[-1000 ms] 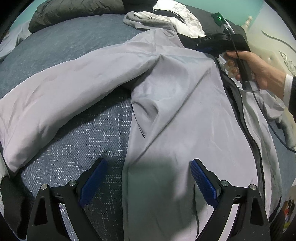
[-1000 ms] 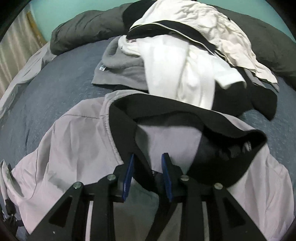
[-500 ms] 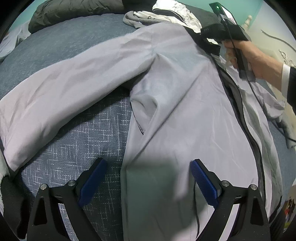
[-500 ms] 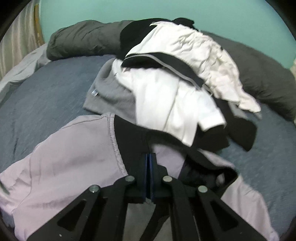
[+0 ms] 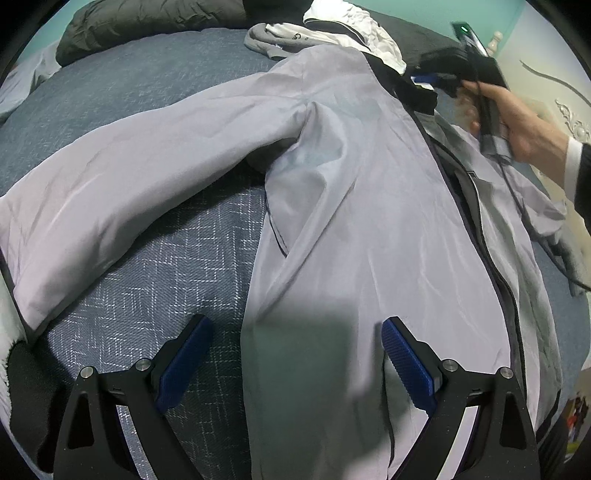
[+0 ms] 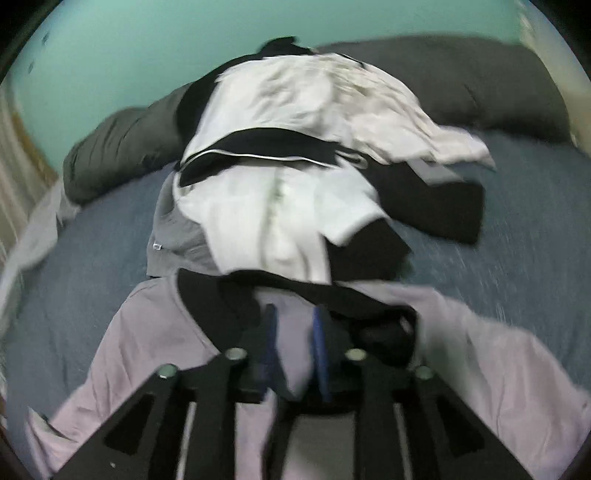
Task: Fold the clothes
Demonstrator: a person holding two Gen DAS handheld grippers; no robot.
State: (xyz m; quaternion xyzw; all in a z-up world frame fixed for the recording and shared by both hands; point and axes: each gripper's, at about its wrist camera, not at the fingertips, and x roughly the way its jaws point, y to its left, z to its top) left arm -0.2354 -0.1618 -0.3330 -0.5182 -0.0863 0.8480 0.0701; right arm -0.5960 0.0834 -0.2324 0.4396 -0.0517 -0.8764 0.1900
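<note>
Left wrist view: no readable brand or writing anywhere; only a small pale mark on grey cloth at top centre, too small to read. Lilac-grey jacket spread flat on blue bed, long axis running from bottom centre up to top right, black collar at the far end, one sleeve stretched toward the left edge, dark zip down the right side. Left tongs wide apart at bottom, hovering over the hem, clamped on nothing. Right hand at upper right, carrying the right tongs at the collar. Clothes pile at top centre, just beyond the collar, with a dark quilt behind it at upper left.

Right wrist view, blurred: right tongs low centre, opening, a narrow gap between the blue pads, jacket lining seen through it, not pinched. Pile of white, black and grey garments fills the middle, overlapping the collar. Teal wall across the top.
</note>
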